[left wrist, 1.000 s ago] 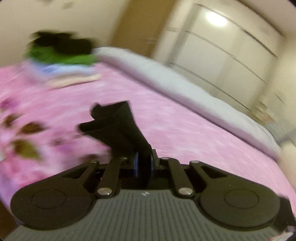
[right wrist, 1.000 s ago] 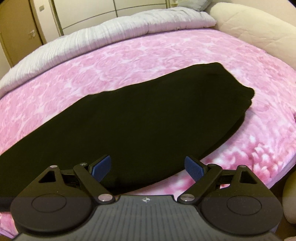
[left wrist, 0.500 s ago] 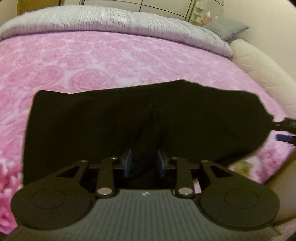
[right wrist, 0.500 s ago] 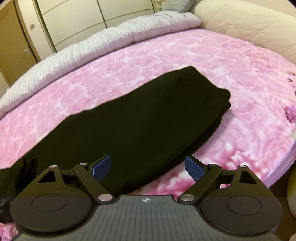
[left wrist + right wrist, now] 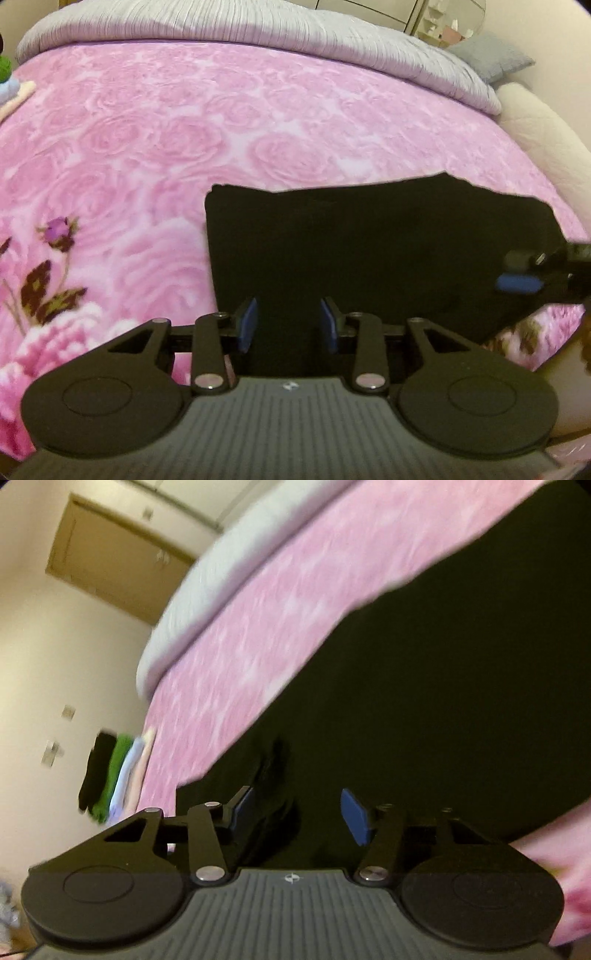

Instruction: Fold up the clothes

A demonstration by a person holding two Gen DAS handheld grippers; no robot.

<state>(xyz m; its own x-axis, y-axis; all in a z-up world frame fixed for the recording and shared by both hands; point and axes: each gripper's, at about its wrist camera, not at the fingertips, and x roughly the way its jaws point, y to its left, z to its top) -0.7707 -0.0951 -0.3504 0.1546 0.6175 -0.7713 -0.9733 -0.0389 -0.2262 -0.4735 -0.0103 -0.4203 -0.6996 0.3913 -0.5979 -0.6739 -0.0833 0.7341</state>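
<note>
Garment first: the black garment (image 5: 369, 258) lies flat on the pink rose blanket (image 5: 184, 147) as a broad rectangle, near the bed edge closest to you, with its long axis running across your left view from its square left edge toward your right hand-held gripper (image 5: 517, 273).

Your left hand-held gripper (image 5: 288, 325) sits right at the garment's near edge, toward its left end, pointing across the short way. Its blue pads (image 5: 246, 325) stand apart with black cloth showing between them; nothing is pinched. Whether the tips rest on the fabric or hover just above it, you cannot tell from here.

Your right hand-held gripper (image 5: 299, 816) is at the garment's far right end. In the left view it appears as a blurred blue pad beside the cloth's right edge. Its own view is rolled steeply, so the bed slants across it, and the garment fills the space ahead. Its jaws are spread, with a small raised bump of cloth (image 5: 273, 775) just by the left pad but not clamped.

So each hand is at one end of the long axis, both released. The rectangle fits either a fold just laid down or a piece ready for another fold across its length.

Beyond the garment's left edge, a stack of folded clothes (image 5: 110, 771) sits at the blanket's far corner.
</note>
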